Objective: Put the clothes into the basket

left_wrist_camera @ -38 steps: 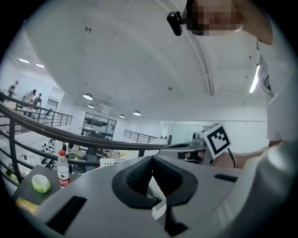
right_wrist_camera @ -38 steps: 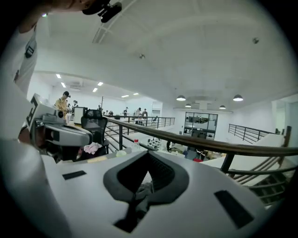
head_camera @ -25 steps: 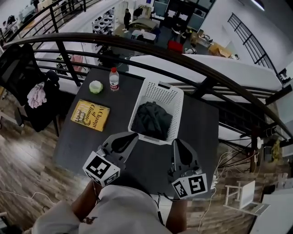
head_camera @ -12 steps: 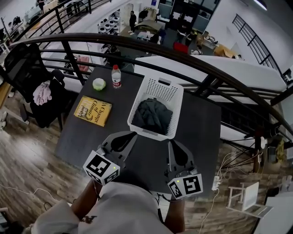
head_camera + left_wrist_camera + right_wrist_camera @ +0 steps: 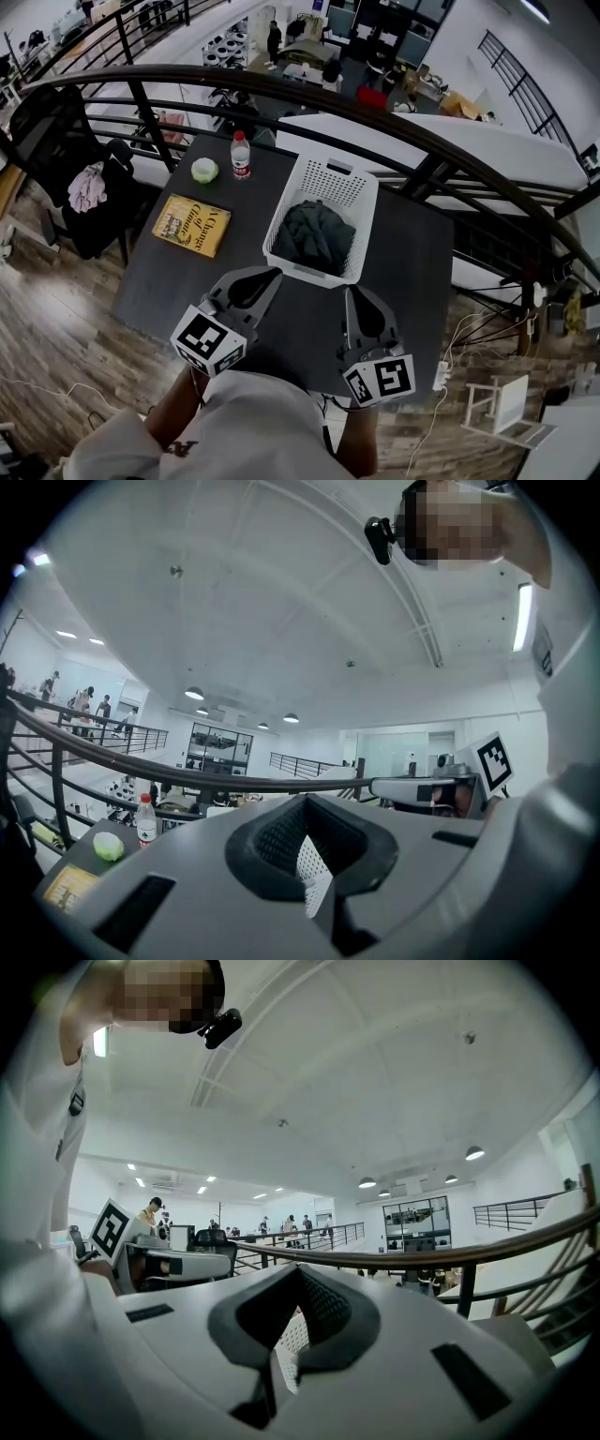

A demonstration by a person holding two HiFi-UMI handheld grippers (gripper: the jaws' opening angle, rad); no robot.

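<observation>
A white perforated basket [image 5: 354,195] stands on the dark table [image 5: 408,262], with a heap of dark grey clothes [image 5: 312,236] inside it. My left gripper [image 5: 272,276] hovers just short of the basket's near left corner, shut and holding nothing. To the right, my right gripper [image 5: 355,297] hangs over the table near the basket's near right corner, also shut and holding nothing. In the left gripper view a sliver of the basket [image 5: 307,872] shows through the notch above the closed jaws. The right gripper view shows the basket [image 5: 291,1338] the same way.
A yellow book [image 5: 190,225], a pale green round thing [image 5: 204,170] and a red-capped water bottle [image 5: 241,155] lie on the table's left part. A dark curved railing [image 5: 394,117] runs behind the table. A black chair with pink cloth [image 5: 87,187] stands at left.
The right gripper has drawn slightly left and back toward the person. The left gripper, the basket and the clothes have kept their places.
</observation>
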